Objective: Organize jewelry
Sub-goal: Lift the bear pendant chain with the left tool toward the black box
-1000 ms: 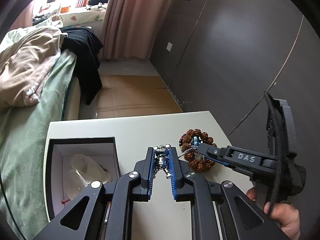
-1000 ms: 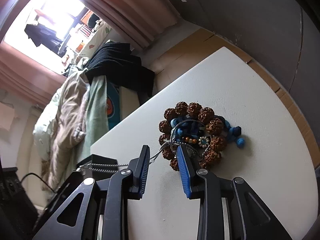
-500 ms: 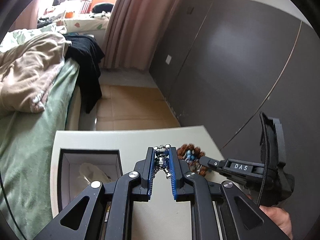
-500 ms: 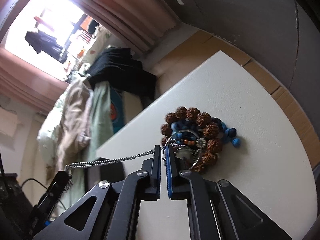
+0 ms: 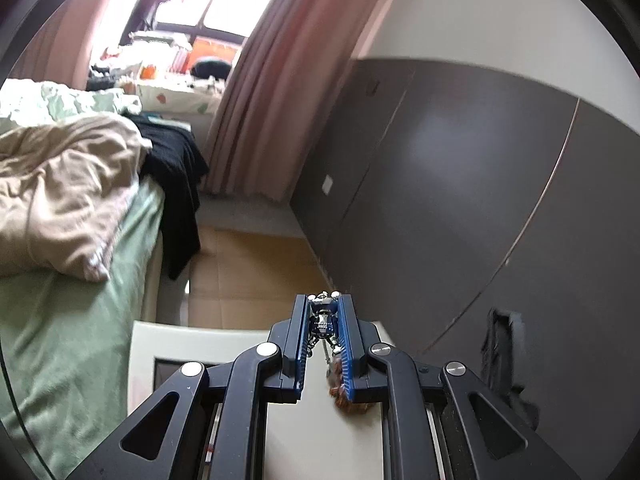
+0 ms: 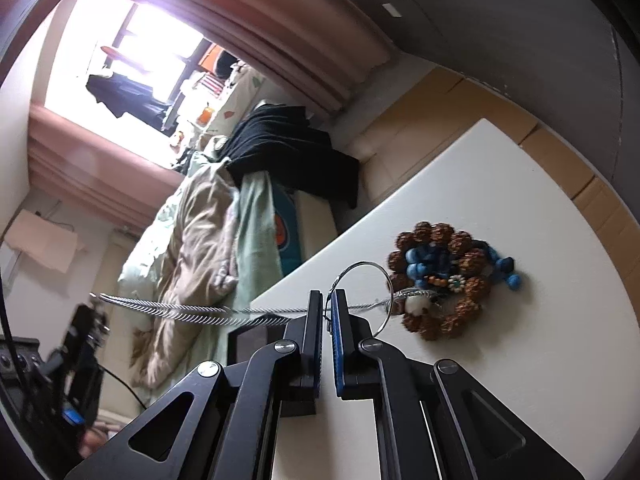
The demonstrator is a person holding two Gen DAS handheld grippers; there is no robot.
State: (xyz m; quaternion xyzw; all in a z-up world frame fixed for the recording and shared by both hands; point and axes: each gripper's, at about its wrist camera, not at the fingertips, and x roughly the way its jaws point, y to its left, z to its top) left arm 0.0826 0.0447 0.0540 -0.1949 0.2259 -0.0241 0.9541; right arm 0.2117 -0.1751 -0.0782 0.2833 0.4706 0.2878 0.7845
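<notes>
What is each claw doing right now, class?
Left claw: shut on the silver charm.
Right claw: just closed, shut on the silver chain.

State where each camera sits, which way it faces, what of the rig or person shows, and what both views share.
Left wrist: rides the left claw, looking forward and slightly down toward the bed and curtain; its fingers pinch a silver pendant.
Right wrist: rides the right claw, tilted, looking across the white table at the bead bracelets; shut on the silver chain, which runs left to the blurred left claw.
Shared: table, bracelets, bed, black garment, curtain.
</notes>
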